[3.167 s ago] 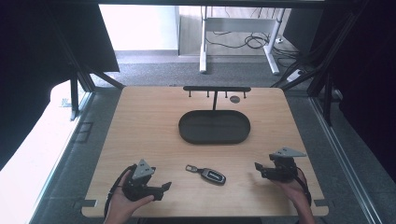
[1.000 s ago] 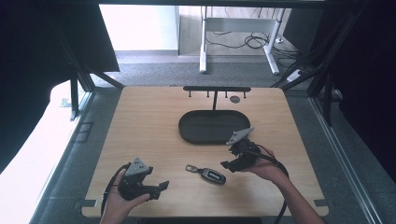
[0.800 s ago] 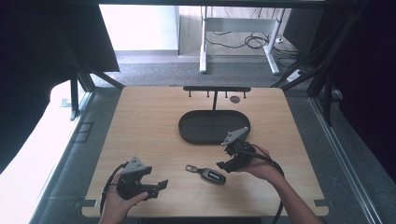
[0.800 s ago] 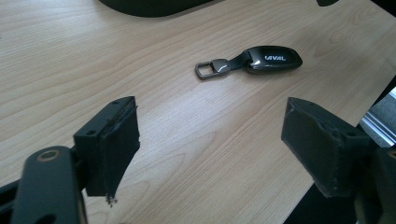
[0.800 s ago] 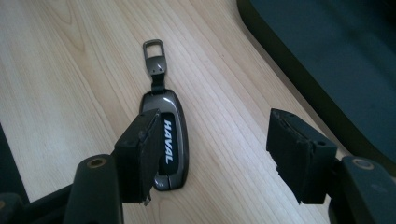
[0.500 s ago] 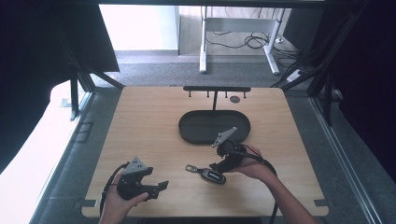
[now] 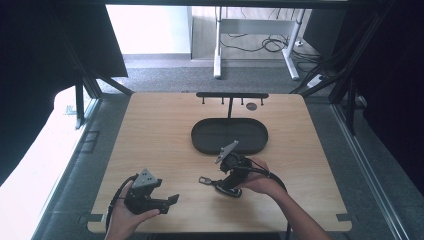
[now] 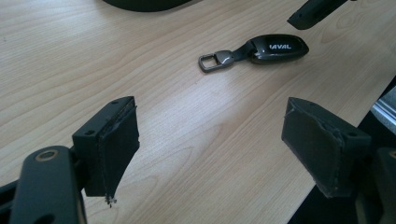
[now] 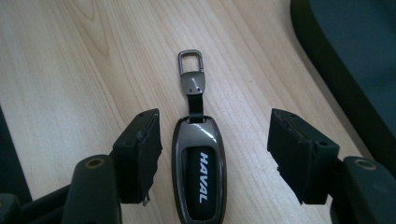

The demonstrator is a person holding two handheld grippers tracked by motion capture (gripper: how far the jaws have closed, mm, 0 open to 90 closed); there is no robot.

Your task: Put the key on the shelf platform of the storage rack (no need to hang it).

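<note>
The right gripper [image 9: 212, 154] stands spread wide astride a glossy dark oval key fob [image 9: 198, 170] lettered HAVAL, its metal clip pointing away, flat on the pale wooden table [image 9: 70, 70]. The left gripper [image 8: 210, 149] gapes empty nearby.

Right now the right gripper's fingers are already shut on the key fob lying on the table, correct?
Not quite. The right gripper is over the key fob lying on the table, but its fingers are open, one on each side of the fob with a gap at both. The right gripper view shows it.
</note>
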